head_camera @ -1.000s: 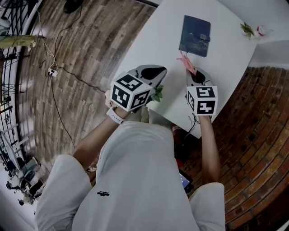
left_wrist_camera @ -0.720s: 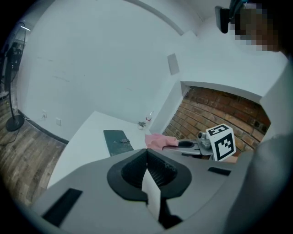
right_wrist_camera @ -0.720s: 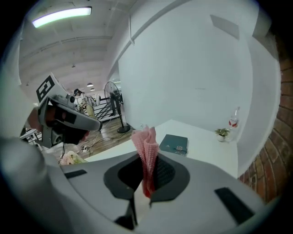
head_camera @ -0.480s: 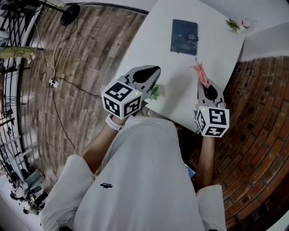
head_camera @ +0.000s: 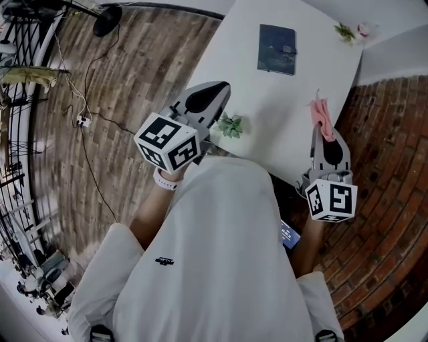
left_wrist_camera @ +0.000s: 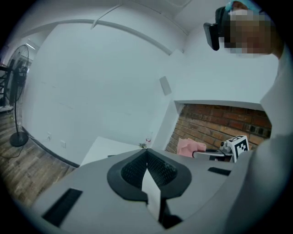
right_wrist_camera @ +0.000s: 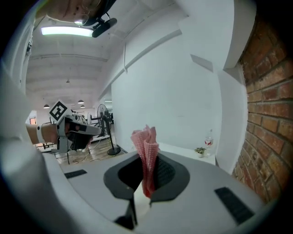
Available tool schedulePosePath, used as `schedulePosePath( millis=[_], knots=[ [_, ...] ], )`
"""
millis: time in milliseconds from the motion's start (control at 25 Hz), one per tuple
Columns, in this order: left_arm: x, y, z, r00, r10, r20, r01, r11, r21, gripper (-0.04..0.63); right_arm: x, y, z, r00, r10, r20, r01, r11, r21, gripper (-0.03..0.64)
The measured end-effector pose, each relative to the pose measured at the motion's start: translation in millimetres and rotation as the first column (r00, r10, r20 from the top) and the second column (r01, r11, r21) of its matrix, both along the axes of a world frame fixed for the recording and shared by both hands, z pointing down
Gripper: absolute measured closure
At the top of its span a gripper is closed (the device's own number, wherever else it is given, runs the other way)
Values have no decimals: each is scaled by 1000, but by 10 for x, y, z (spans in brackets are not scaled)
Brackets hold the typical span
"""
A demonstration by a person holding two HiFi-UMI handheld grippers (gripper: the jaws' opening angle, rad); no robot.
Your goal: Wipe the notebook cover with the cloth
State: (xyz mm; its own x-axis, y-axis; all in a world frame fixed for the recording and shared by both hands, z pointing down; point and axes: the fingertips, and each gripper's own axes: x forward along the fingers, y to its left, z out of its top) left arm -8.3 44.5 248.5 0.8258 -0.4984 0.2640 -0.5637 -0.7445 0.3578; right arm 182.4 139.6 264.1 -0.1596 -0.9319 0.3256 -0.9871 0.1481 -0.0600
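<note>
Notebook [head_camera: 277, 49]: dark blue, closed, flat on the far part of the white table [head_camera: 267, 100]. Nothing is touching it.

Cloth [right_wrist_camera: 145, 139]: pink, bunched into a vertical wad and sticking up out of the right gripper [right_wrist_camera: 148, 161]. Jaws are clamped tight on its lower end. In the head view that gripper sits near the table's right edge, beside the brick, well apart from the notebook.

Left gripper [left_wrist_camera: 147, 154]: jaws fully together, nothing between them. Head view puts it over the table's left edge, near side, well apart from the notebook.

A small green plant [head_camera: 231, 125] is on the table just beside the left gripper. A second small plant [head_camera: 344, 31] stands at the far right corner. Fan base [head_camera: 107, 19] is on the wood floor [head_camera: 120, 80], far left.
</note>
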Motion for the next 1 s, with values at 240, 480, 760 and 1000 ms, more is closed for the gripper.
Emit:
schedulePosePath(
  millis=[240, 480, 760, 1000],
  knots=[
    [-164, 88, -237, 997, -29, -72, 29, 1000, 5, 577, -139, 121, -210, 1000, 14, 11, -15, 998, 54, 598],
    [-243, 183, -313, 998, -36, -49, 38, 999, 35, 577, -263, 176, -258, 999, -10, 37, 6, 995, 96, 598],
    [-180, 324, -329, 999, -10, -41, 12, 998, 64, 575, -350, 247, -297, 1000, -24, 19, 22, 992, 125, 598],
    [-159, 410, -351, 999, 10, -41, -7, 998, 64, 575, -456, 277, -304, 999, -40, 32, 36, 992, 124, 600]
  ],
)
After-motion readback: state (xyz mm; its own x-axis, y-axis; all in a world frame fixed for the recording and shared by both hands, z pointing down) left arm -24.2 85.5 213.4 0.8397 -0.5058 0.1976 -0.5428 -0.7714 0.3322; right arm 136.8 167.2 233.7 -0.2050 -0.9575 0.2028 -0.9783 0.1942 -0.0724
